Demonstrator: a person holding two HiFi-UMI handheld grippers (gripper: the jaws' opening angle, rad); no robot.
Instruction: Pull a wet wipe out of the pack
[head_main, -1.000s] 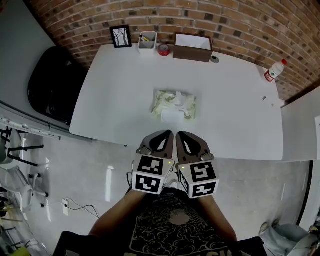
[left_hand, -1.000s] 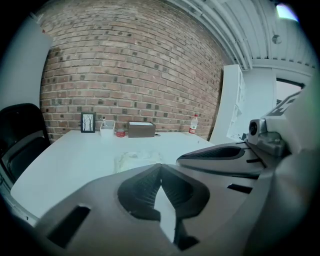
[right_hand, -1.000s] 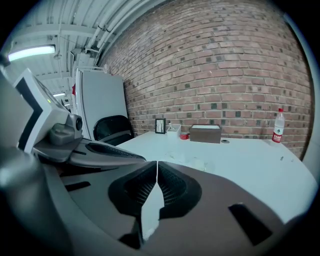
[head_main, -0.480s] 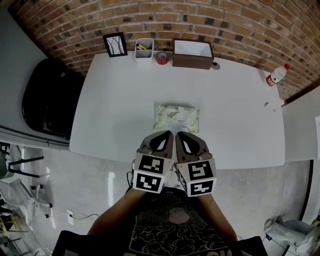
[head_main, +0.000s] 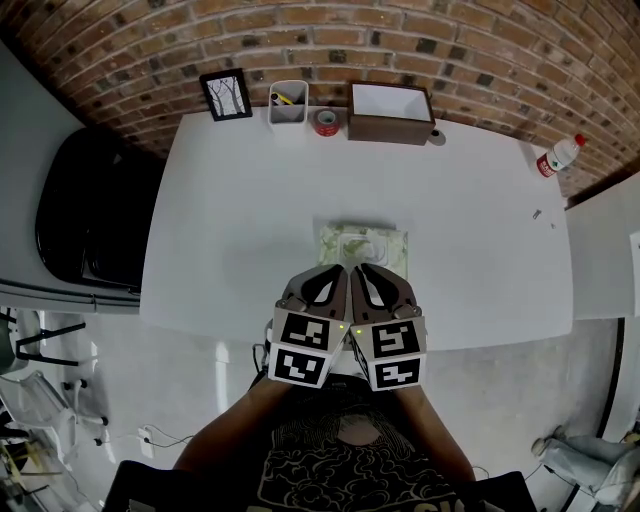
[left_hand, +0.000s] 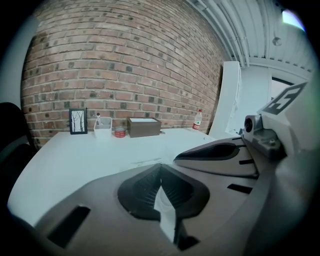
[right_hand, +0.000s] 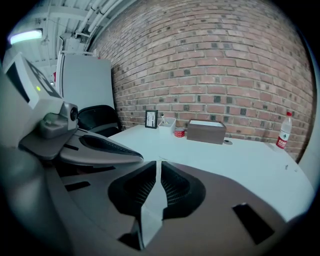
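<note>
One wet wipe pack (head_main: 362, 245) lies flat on the white table (head_main: 230, 200) near the front edge, flap side up, which I'd guess keeps the opening reachable from above. At its near edge the left gripper (head_main: 335, 270) and right gripper (head_main: 361, 270) hover side by side, each with jaws pressed together on nothing, a ready pose by the look of it. A brown box (head_main: 391, 102), picture frame (head_main: 225, 95) and white cup (head_main: 289, 102) stand by the brick wall, well out of the way.
</note>
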